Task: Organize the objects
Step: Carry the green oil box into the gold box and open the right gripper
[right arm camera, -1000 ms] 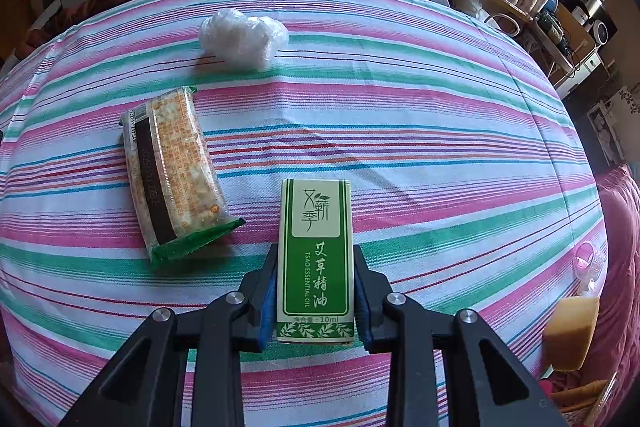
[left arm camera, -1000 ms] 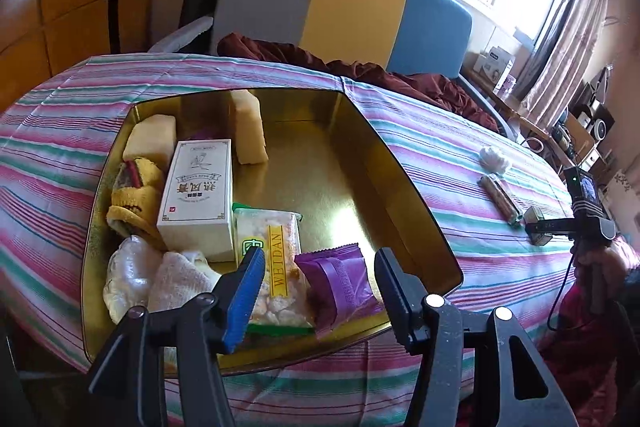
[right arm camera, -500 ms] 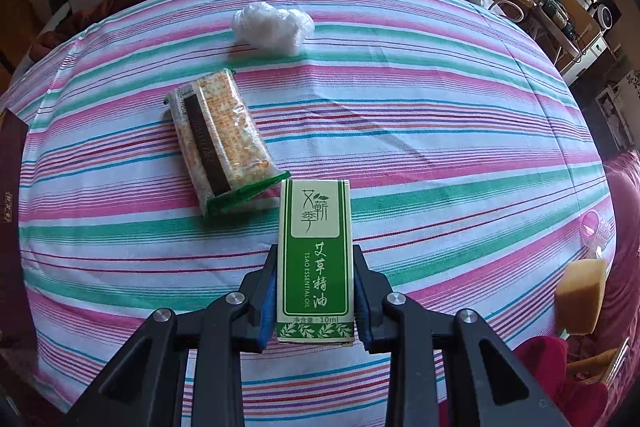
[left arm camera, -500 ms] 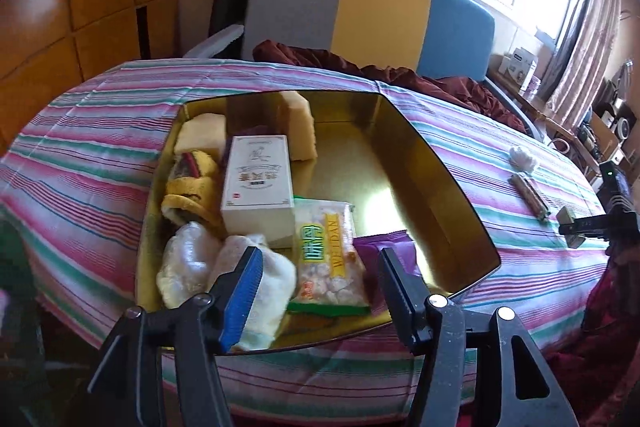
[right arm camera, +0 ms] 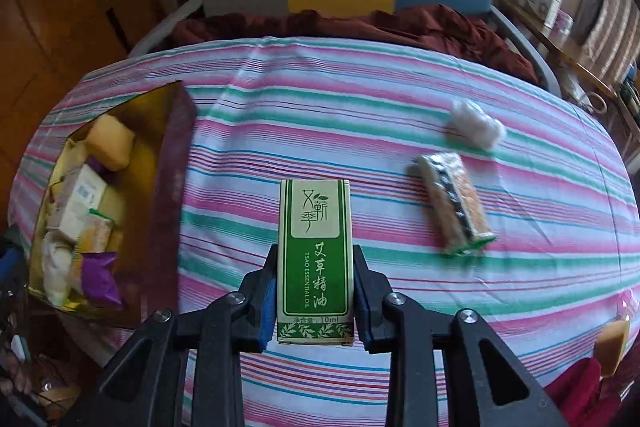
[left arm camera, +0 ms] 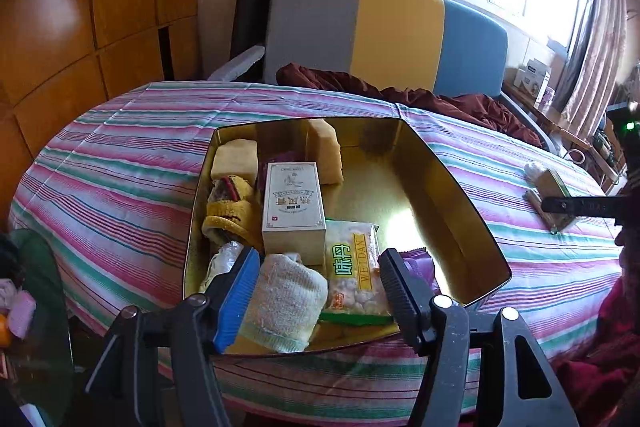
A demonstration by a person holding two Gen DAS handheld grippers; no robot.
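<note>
A gold tin tray point(left arm camera: 452, 195) sits on the striped tablecloth and holds a white box point(left arm camera: 292, 207), yellow sponges, a rolled towel point(left arm camera: 284, 303), a Weidan snack bag point(left arm camera: 354, 271) and a purple packet. My left gripper point(left arm camera: 316, 291) is open and empty over the tray's near edge. My right gripper point(right arm camera: 314, 293) is shut on a green essential-oil box point(right arm camera: 314, 247), held above the cloth to the right of the tray point(right arm camera: 172, 131). A wrapped snack bar point(right arm camera: 456, 203) and a white cotton wad point(right arm camera: 474, 125) lie on the cloth further right.
A grey, yellow and blue sofa back point(left arm camera: 384, 39) with a maroon blanket point(left arm camera: 400, 95) stands behind the table. A wooden cabinet point(left arm camera: 80, 7) is at the left. A yellow sponge point(right arm camera: 610, 345) sits off the table's right edge.
My right gripper has swung left with the green box; the tray has come into its view and the snack bar now lies to its right. My left gripper has drawn back from the tray.
</note>
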